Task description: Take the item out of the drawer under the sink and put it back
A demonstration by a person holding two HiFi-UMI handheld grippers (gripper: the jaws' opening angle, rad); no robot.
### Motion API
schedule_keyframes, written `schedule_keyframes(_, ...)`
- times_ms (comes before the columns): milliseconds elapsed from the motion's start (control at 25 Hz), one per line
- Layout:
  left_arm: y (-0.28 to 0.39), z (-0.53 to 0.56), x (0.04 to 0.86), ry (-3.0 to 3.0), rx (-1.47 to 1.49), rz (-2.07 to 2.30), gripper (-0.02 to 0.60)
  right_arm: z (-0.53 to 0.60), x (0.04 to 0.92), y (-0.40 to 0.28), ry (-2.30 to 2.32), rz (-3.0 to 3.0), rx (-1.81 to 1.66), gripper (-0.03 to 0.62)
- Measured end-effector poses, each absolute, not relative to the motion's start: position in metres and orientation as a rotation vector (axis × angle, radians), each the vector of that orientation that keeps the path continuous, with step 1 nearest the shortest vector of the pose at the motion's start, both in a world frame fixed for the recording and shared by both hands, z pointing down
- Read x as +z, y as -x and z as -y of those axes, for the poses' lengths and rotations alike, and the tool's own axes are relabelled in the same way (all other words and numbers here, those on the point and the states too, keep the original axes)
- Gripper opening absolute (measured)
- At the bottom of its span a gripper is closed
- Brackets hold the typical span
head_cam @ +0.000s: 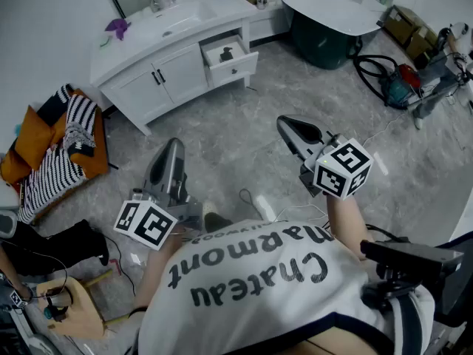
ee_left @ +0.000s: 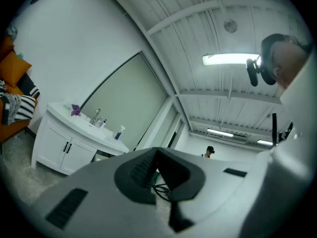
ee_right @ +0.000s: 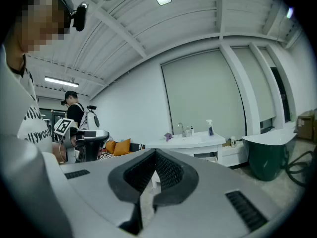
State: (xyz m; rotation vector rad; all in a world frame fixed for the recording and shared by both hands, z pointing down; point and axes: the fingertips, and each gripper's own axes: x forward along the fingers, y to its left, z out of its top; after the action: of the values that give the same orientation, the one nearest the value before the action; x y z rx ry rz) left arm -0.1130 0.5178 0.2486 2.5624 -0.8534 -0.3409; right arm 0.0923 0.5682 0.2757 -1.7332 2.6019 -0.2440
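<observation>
Head view: drawer (head_cam: 230, 59) under the sink (head_cam: 177, 22) open at far centre, what looks like a dark item (head_cam: 226, 52) inside; left claw (head_cam: 173, 145) and right claw (head_cam: 285, 123) clenched, empty, well apart from it; removal and return judged not yet begun.

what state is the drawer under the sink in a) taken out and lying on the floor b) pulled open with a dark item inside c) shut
B: in the head view the drawer of the white vanity stands pulled out, with a dark item lying inside it.
</observation>
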Motion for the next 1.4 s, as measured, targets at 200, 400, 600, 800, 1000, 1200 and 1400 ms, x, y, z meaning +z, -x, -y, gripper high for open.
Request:
schedule_keyframes(200,0.113,-0.515,0.246,-2.565,-0.352,0.85,0.009,-0.565,0.275,-0.092,1.743,-2.612,-0.226,0.011)
schedule_keyframes(400,0.109,-0.516,0.246,-2.558,-0.382,0.772,0.009,-0.566,0.276,-0.094,1.764,-2.625,-0.202,0.011)
schedule_keyframes(600,0.109,-0.522,0.246,-2.569,-0.421,0.751,0.009,-0.573,0.271,-0.096,1.703,-2.594,-0.16,0.012)
schedule_keyframes(800,0.112,-0.523,0.251,-2.636,-0.415,0.775,0.009,-0.57,0.262,-0.098,1.539,-2.484,-0.165,0.012)
schedule_keyframes(1000,0.101,-0.498,0.258,-2.609,-0.4,0.74,0.009,-0.549,0.268,-0.12,1.617,-2.44,-0.164,0.012)
schedule_keyframes(1200,0.076,-0.464,0.261,-2.627,-0.311,0.757,0.009,-0.521,0.267,-0.136,1.658,-2.445,-0.211,0.012)
schedule_keyframes(1400,0.058,-0.416,0.26,-2.649,-0.294,0.714,0.009,-0.482,0.272,-0.149,1.745,-2.435,-0.204,0.012)
